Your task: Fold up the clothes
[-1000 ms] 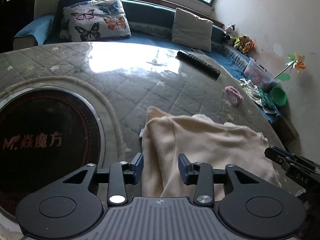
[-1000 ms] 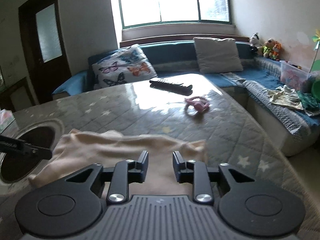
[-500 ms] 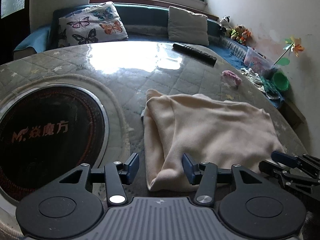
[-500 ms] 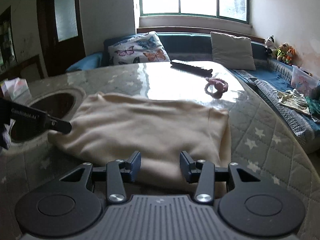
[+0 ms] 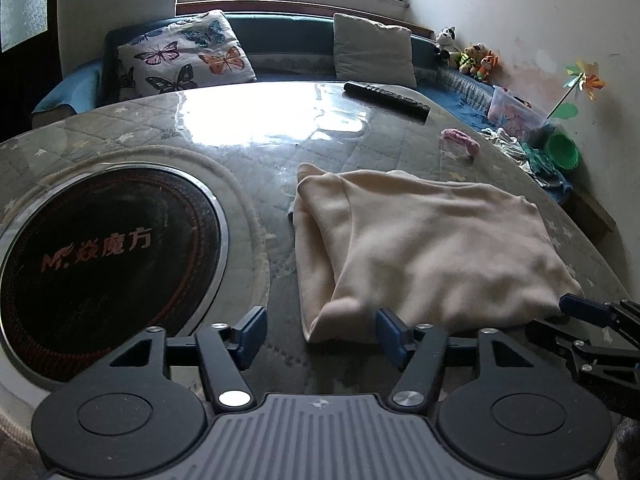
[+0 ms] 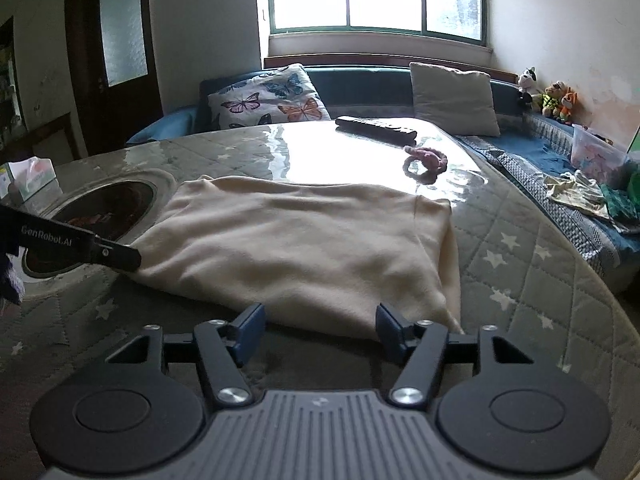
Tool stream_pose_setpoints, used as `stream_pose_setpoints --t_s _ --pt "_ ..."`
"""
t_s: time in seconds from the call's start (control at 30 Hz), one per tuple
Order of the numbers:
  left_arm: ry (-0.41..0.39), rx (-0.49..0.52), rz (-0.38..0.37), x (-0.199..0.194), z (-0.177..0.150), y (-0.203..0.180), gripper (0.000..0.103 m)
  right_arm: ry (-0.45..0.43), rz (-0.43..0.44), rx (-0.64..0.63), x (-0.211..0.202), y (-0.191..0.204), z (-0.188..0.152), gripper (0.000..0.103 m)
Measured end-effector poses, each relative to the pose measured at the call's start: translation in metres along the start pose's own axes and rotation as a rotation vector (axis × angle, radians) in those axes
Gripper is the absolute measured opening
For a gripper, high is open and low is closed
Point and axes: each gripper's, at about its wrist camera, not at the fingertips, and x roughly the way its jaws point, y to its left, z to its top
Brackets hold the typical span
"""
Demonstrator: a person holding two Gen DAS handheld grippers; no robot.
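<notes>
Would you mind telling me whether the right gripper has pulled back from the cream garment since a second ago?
Yes. The right gripper has backed off toward the table's near edge; the cream garment lies folded ahead, and its jaws have just been opening, empty.

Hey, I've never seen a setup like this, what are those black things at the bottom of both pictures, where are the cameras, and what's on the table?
Those black parts are hand-held grippers: a person carries one in each hand, and a fisheye camera on each looks forward along its two fingers. One picture comes from the left gripper, the other from the right gripper. Each also shows in the other's view at the edge.

On the quilted table lies a folded cream garment. Farther back are a black remote and a small pink item. A round dark cooktop is set into the table to the left, and a tissue box sits at that far left edge.

Nothing is held. Both grippers' fingers have just been opening and now stand apart at the garment's near edge, not pressing on it.
</notes>
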Motion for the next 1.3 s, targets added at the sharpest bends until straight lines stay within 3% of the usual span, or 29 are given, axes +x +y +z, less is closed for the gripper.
stream_pose_setpoints --t_s 0.1,0.17,0.23,0.33,0.47,0.83,1.3 --pt "-0.002 0.005 0.000 -0.004 -0.005 0.000 0.072 0.002 0.003 0.014 -0.002 0.002 -0.003 0.074" --pt "-0.005 0.011 0.001 -0.008 -0.009 0.000 0.081 0.005 0.003 0.022 -0.003 0.004 -0.004 0.082" --pt "-0.013 0.017 0.001 -0.011 -0.012 -0.001 0.087 0.007 0.003 0.028 -0.004 0.005 -0.006 0.083" --pt "-0.026 0.022 -0.003 -0.017 -0.017 -0.001 0.095 0.010 -0.006 0.038 -0.005 0.008 -0.009 0.093" --pt "-0.042 0.024 -0.011 -0.023 -0.022 -0.002 0.103 0.012 -0.017 0.038 -0.007 0.012 -0.012 0.100" --pt "-0.084 0.010 0.006 -0.038 -0.038 0.006 0.103 0.012 -0.037 0.048 -0.014 0.021 -0.020 0.103" --pt "-0.116 0.083 0.026 -0.056 -0.060 -0.004 0.103 0.011 -0.067 0.062 -0.025 0.036 -0.032 0.103"
